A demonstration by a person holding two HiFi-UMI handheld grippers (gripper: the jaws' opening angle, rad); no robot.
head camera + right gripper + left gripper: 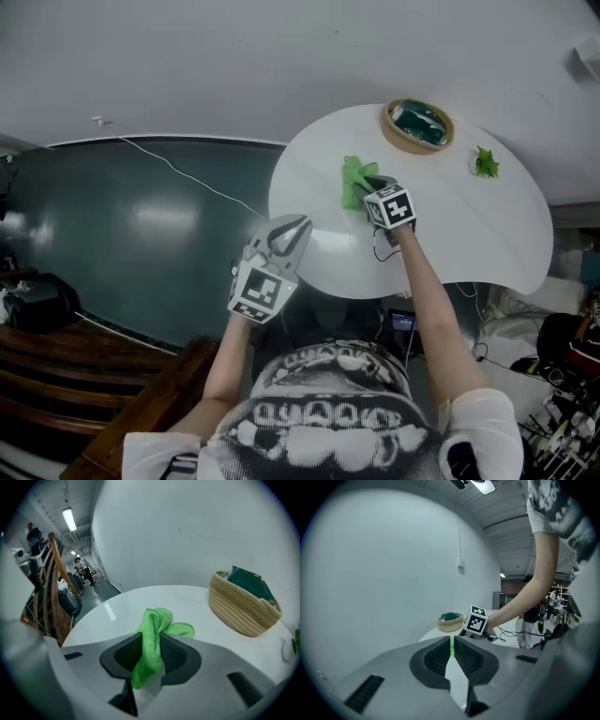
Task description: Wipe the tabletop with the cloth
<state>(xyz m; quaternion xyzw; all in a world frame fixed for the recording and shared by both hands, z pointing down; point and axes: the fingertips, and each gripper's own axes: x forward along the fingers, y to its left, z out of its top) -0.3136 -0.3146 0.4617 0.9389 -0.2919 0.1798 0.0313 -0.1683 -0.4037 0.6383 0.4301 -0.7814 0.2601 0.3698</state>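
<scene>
A bright green cloth [154, 634] lies bunched on the round white tabletop [469, 234], and my right gripper [151, 656] is shut on it, the cloth squeezed between both pads. In the head view the cloth [354, 180] shows just beyond the right gripper [377, 187] near the table's middle. My left gripper [286, 234] hovers at the table's near left edge, away from the cloth. Its jaws stand almost together with nothing between them [452, 653], only a thin gap showing.
A woven basket [418, 126] with a dark green item stands at the table's far side, also in the right gripper view [243, 604]. A small green leafy thing [486, 164] lies to its right. A white cable [178, 173] runs across the dark floor.
</scene>
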